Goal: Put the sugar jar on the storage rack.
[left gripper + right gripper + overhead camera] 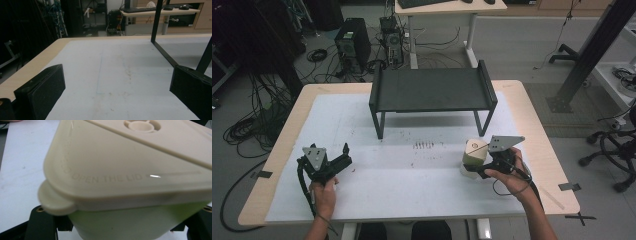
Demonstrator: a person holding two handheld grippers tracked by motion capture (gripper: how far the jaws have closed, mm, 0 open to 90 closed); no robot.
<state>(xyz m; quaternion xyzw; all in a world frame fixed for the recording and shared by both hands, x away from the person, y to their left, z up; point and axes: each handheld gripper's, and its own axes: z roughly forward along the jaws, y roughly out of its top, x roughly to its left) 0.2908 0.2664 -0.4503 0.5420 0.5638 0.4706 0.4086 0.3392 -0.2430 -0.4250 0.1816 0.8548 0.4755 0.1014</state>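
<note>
- Working at the table [282, 145], I have a white mat [392, 190] spread over most of its top, and both my tools are over that mat.
- Standing at the far edge of the mat is a black shelf rack [432, 90] on thin legs, well apart from both of my hands; in the left gripper view one of its legs [155, 22] rises just ahead and to the right.
- My task thing is the container [474, 156], a pale green tub with a cream lid [130, 160], at the right side of the mat, tilted with the lid facing up and away.
- The lid carries raised lettering, a small round vent near its top and a rounded tab [53, 200] at one corner.
- My right gripper [482, 167] is clamped on the container's green body, its jaws pressing in from both sides under the lid.
- My left gripper [343, 156] is at the left side of the mat, jaws spread wide with nothing between them, only bare mat ahead.
- My left hand [324, 195] holds it from below.
</note>
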